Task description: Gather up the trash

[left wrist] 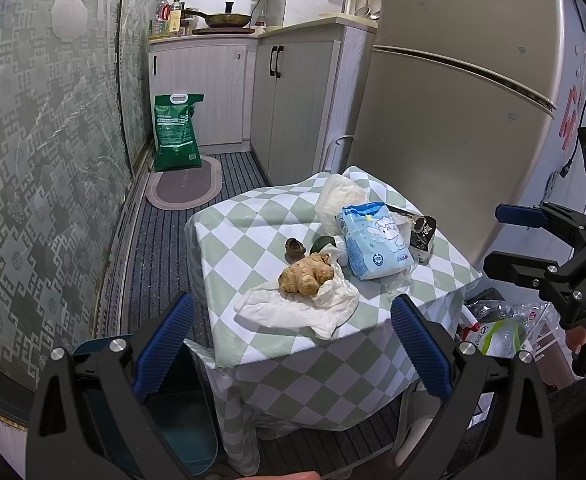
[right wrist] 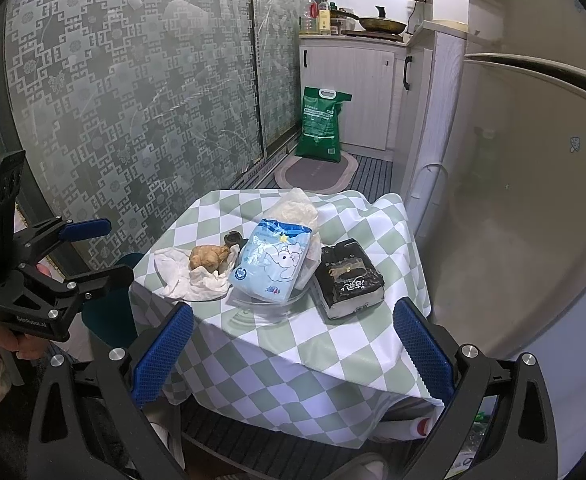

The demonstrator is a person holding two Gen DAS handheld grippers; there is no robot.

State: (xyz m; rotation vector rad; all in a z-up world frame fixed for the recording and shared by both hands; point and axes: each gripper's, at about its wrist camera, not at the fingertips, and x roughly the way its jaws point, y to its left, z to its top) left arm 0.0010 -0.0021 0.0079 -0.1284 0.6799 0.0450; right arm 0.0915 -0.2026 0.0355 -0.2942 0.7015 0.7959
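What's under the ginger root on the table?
The ginger root lies on a crumpled white tissue, which rests on the checked tablecloth. Whatever the tissue covers beneath the ginger is hidden. Both grippers are open, clear of it.

The tablecloth (right wrist: 333,364) looks smooth and slightly shiny, and the crumpled tissue (left wrist: 293,308) is thin, matt paper. The blue pack (right wrist: 273,260) and the black pack (right wrist: 349,276) are glossy plastic. The ginger (left wrist: 305,276) has rough, dull skin.
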